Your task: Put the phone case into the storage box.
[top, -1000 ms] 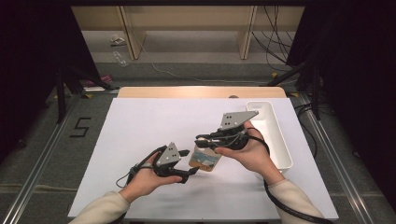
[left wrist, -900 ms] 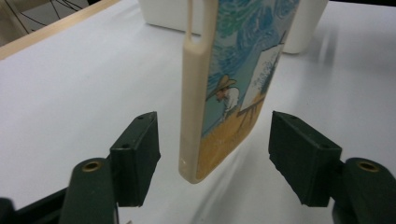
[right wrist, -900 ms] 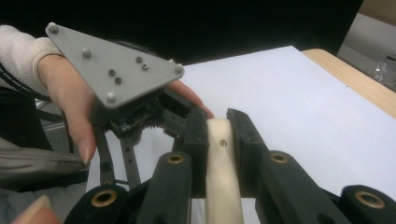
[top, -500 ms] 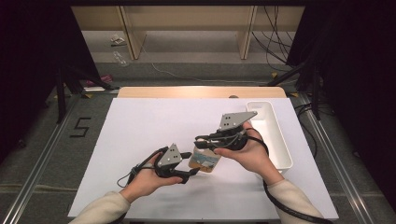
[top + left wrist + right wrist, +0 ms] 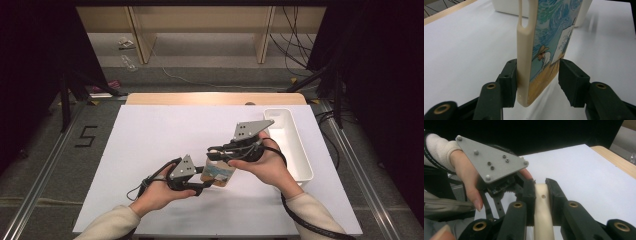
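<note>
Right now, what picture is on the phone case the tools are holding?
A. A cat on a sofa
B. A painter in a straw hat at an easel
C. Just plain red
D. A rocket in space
B: the left gripper view shows the phone case printed with a hatted painter at an easel under a swirly blue sky.

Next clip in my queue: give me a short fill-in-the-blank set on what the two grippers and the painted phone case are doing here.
1. The cream phone case with a painted artist scene stands between the left gripper's jaws, which are ____.
2. The right gripper is ____ on the case's cream edge.
3. The long white plastic bin lies toward the table's ____ edge in the high view.
4. The figure painted on the case wears a ____.

Missing words: open; shut; right; hat
</note>
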The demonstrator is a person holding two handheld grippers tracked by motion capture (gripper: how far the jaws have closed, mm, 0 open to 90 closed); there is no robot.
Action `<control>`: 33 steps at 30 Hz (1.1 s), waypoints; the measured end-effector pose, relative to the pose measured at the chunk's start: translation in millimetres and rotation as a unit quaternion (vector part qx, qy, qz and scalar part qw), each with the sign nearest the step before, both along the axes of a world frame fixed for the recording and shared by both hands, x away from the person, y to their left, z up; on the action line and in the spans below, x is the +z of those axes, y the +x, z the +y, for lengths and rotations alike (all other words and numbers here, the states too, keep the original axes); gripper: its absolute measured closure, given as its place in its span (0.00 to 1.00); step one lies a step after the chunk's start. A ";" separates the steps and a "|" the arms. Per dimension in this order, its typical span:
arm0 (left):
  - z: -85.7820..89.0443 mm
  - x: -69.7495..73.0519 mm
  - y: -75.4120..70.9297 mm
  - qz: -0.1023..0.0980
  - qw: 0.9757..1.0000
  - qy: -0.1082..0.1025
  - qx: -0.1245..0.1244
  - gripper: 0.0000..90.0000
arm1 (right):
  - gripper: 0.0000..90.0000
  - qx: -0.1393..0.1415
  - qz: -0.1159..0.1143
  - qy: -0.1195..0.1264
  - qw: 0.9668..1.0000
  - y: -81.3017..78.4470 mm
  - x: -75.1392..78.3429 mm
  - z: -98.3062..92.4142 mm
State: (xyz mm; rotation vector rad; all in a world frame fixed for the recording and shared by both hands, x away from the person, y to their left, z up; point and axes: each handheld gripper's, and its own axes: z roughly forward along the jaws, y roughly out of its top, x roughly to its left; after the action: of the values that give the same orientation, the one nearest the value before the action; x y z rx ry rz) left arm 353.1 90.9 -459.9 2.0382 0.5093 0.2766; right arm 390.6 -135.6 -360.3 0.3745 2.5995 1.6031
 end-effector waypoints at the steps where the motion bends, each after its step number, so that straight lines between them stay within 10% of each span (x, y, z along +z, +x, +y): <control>1: 0.0 -0.3 0.1 0.000 1.000 0.000 0.000 0.58 | 0.89 0.001 0.001 0.000 1.000 0.0 -0.1 0.3; 33: 2.8 7.8 0.7 0.002 1.000 0.014 0.001 0.88 | 0.89 0.014 0.005 0.030 0.999 -1.7 0.0 2.3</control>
State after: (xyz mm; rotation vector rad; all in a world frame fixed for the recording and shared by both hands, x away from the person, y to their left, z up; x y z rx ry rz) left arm 353.8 93.7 -452.1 2.0659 0.5137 0.2816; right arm 389.0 -133.3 -360.3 0.3519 2.5801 1.6965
